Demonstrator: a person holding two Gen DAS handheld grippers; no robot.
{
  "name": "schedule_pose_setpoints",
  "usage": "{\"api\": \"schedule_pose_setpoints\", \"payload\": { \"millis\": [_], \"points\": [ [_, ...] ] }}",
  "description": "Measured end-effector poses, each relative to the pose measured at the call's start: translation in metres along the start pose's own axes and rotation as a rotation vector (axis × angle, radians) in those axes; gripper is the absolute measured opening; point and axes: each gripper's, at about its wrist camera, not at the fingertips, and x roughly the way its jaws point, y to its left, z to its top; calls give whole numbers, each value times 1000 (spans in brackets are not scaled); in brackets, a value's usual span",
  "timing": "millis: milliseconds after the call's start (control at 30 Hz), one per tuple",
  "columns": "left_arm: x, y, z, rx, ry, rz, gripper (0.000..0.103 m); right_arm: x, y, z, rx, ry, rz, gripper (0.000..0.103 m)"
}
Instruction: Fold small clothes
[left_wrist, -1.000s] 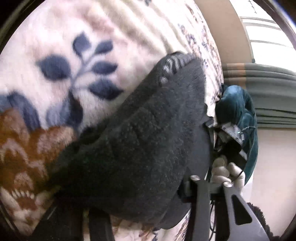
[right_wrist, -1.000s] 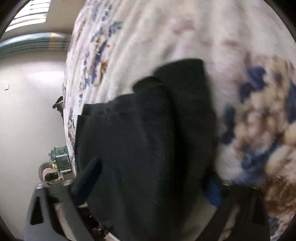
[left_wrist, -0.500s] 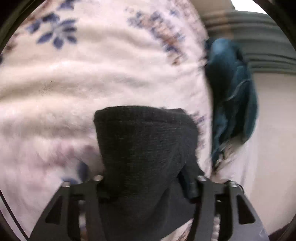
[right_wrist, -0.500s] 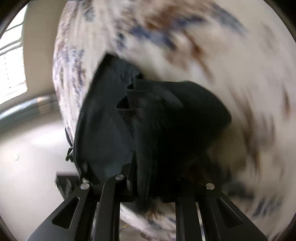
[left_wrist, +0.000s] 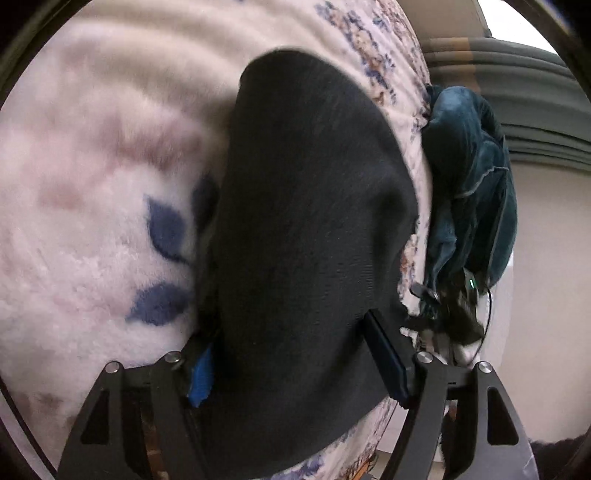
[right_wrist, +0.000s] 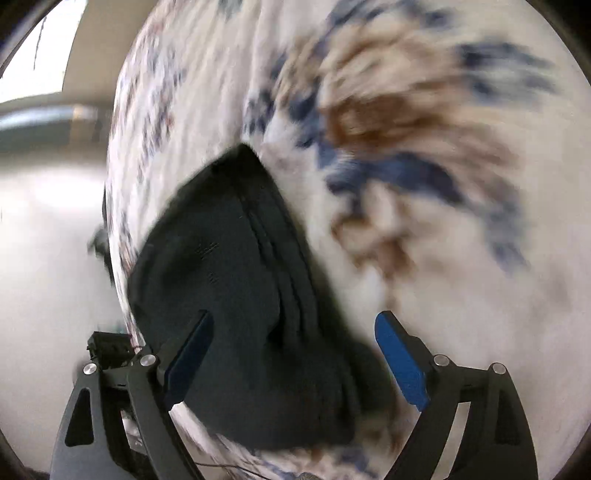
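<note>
A dark grey knitted garment (left_wrist: 306, 221) lies folded on a fleece blanket (left_wrist: 92, 192) with blue and brown flowers. In the left wrist view it fills the gap of my left gripper (left_wrist: 291, 325), whose jaws are opening; the blue pads (left_wrist: 201, 376) stand at its two sides. In the right wrist view the same garment (right_wrist: 229, 288) lies flat near the blanket's left edge. My right gripper (right_wrist: 295, 314) is over it with its jaws opening wide, the left pad (right_wrist: 188, 350) above the cloth and the right pad above bare blanket (right_wrist: 424, 184).
A teal garment (left_wrist: 469, 177) hangs bunched at the blanket's right edge, with a dark device showing a green light (left_wrist: 458, 306) below it. Grey curtains (left_wrist: 535, 125) and a pale wall stand behind. In the right wrist view the blanket drops off to the left onto a pale floor (right_wrist: 44, 240).
The right gripper was shut on a raised fold of the dark garment; it has let go and spread wide, and the cloth now lies flat. The left gripper has widened and shifted over the garment.
</note>
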Motion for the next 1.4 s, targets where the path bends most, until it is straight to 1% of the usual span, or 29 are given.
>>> {"api": "schedule_pose_setpoints", "payload": {
  "millis": [67, 167, 233, 267, 300, 333, 367, 400, 433, 467, 567, 600, 633, 767, 800, 833, 933, 967, 1000, 1033, 1067, 1100, 1167, 1200, 1233, 1267, 1300, 1333, 1400],
  "points": [
    [8, -1, 4, 4, -3, -12, 71, 34, 4, 19, -38, 113, 21, 92],
    [11, -10, 10, 49, -18, 7, 71, 55, 26, 22, -145, 151, 55, 91],
    [15, -17, 13, 93, -5, 29, 70, 62, 34, 15, -163, 198, 135, 77],
    [16, -17, 14, 102, -3, 32, 69, 70, 38, 9, -179, 222, 142, 64],
    [15, -19, 15, 111, -5, 33, 68, 77, 40, 4, -195, 234, 124, 56],
    [15, -21, 15, 118, -14, 38, 54, 84, 38, 1, -180, 235, 122, 51],
    [12, -24, 16, 133, -31, 53, 33, 86, 35, -1, -151, 230, 139, 42],
    [11, -27, 16, 142, -29, 55, 30, 86, 29, -3, -104, 215, 153, 33],
    [8, -34, 17, 152, -31, 62, 26, 84, 26, -7, -52, 192, 166, 30],
    [6, -36, 15, 148, -25, 57, 24, 79, 24, -10, -32, 175, 168, 27],
    [-3, -45, 14, 105, 5, -13, 22, 60, 25, -28, 50, 129, 190, 25],
    [-6, -49, 13, 97, 18, -35, 22, 53, 25, -36, 67, 128, 203, 24],
    [-9, -56, 11, 109, 33, -21, 22, 46, 24, -46, 81, 138, 232, 24],
    [-3, -64, 1, 151, 114, 30, 23, 29, 18, -93, 147, 171, 248, 24],
    [7, -65, -4, 186, 142, 79, 25, 26, 14, -106, 169, 172, 247, 24],
    [18, -61, -8, 193, 170, 147, 31, 25, 10, -118, 181, 168, 233, 24],
    [38, -52, -20, 149, 216, 261, 40, 30, -7, -136, 197, 155, 127, 26],
    [38, -55, -22, 151, 209, 261, 40, 33, -11, -139, 201, 153, 96, 31],
    [36, -61, -25, 165, 200, 271, 40, 34, -19, -143, 223, 147, 34, 34],
    [34, -68, -27, 183, 194, 297, 40, 32, -24, -145, 230, 134, 1, 35],
    [30, -75, -31, 200, 186, 329, 40, 32, -28, -149, 239, 123, 1, 39],
    [25, -81, -35, 216, 168, 375, 40, 27, -33, -152, 259, 109, -2, 47],
    [16, -88, -46, 242, 140, 430, 42, 14, -36, -160, 256, 71, -55, 53],
    [12, -93, -51, 250, 118, 473, 44, 4, -33, -164, 239, 34, -103, 59],
    [9, -99, -57, 263, 93, 522, 53, -6, -29, -168, 219, -2, -154, 63],
    [3, -98, -61, 279, 75, 552, 69, -23, -32, -163, 203, -31, -193, 71],
    [-1, -103, -65, 297, 55, 590, 74, -31, -26, -166, 181, -55, -231, 78],
    [-5, -109, -69, 308, 35, 623, 78, -36, -21, -170, 160, -71, -258, 79],
    [-9, -114, -72, 327, 5, 642, 92, -47, 5, -168, 106, -105, -314, 80]
  ]
}}
